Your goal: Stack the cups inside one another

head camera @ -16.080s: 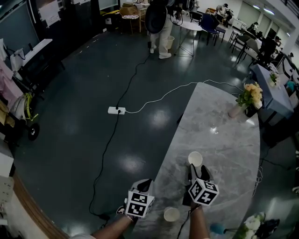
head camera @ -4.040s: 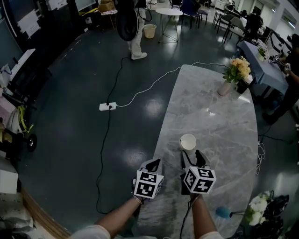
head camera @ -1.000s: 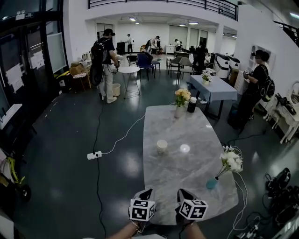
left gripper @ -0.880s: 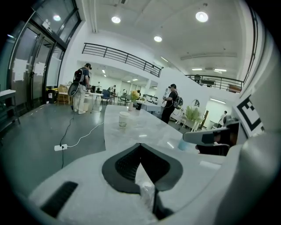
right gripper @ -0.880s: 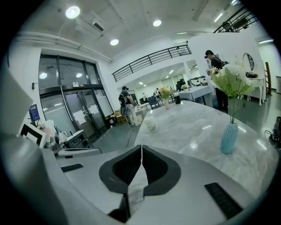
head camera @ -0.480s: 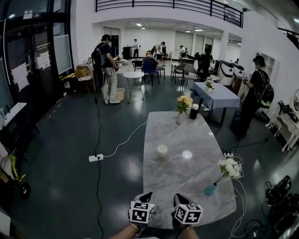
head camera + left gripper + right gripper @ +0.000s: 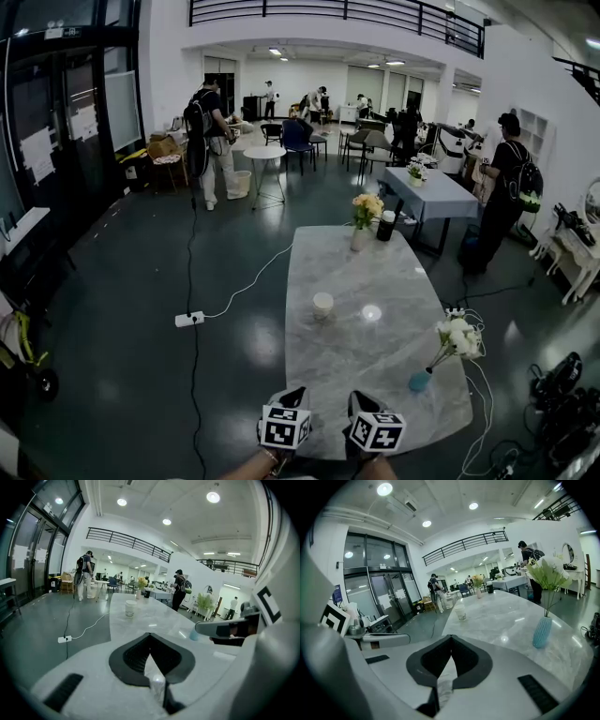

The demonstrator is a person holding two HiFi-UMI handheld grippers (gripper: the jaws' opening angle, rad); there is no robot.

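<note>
the long marble bench [image 7: 375,366] takes up the middle of the head view, and most of its top is bare. at its near end the left gripper [image 7: 293,397] and the right gripper [image 7: 360,399] are held side by side, low over the edge and pointing along the bench. each gripper's own view shows its fingers pressed together at the tips with nothing between them, so both are closed and empty.

a small blue vase [image 7: 419,380] of white flowers stands near the right edge, and another flower vase [image 7: 361,239] sits at the far end.

the cups [image 7: 322,304] stand upright on the left half of the bench, about midway along it and well apart from both grippers. they read as one pale paper shape. from this range i cannot tell how many are nested there, but no loose cup shows anywhere else on the bench.

my judgement is that the stacking is done. with both grippers away from the stack, nothing looks left to do except perhaps lowering them.
</note>
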